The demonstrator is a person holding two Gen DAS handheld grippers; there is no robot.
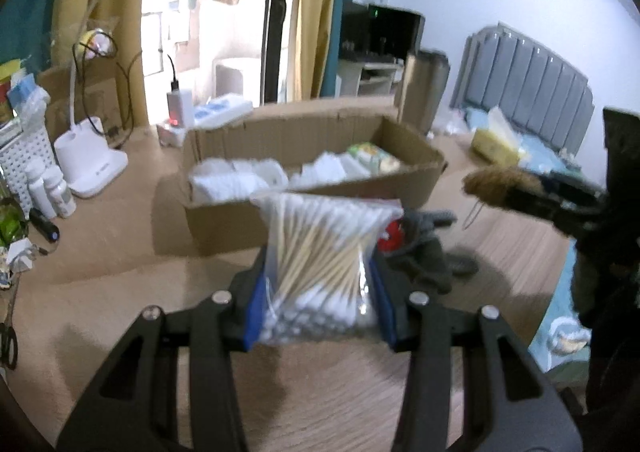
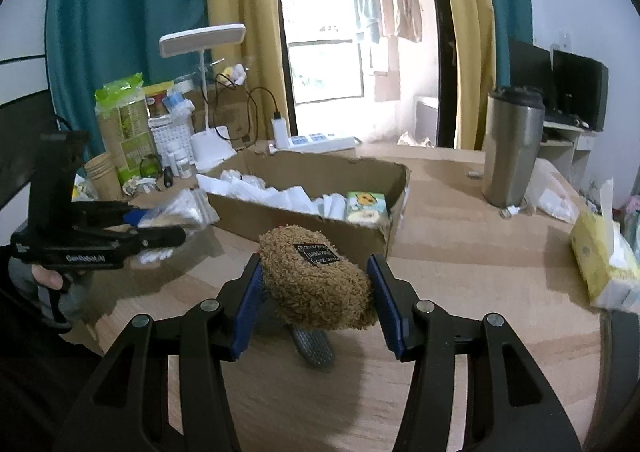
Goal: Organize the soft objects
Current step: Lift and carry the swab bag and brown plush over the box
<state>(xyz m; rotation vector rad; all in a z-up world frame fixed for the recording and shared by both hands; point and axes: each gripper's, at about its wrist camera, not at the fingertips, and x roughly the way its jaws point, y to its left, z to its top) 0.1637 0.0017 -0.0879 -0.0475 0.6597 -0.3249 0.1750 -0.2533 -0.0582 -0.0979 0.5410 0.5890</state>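
The left gripper (image 1: 320, 292) is clamped on a clear plastic bag of wooden cotton swabs (image 1: 320, 256), lifted above the wooden table (image 1: 120, 252) just in front of the open cardboard box (image 1: 312, 140). The right gripper (image 2: 318, 292) is clamped on a brown fuzzy plush toy (image 2: 316, 284) bearing a black label, its writing unreadable. "GenRobot.AI" is printed on the left gripper's side.
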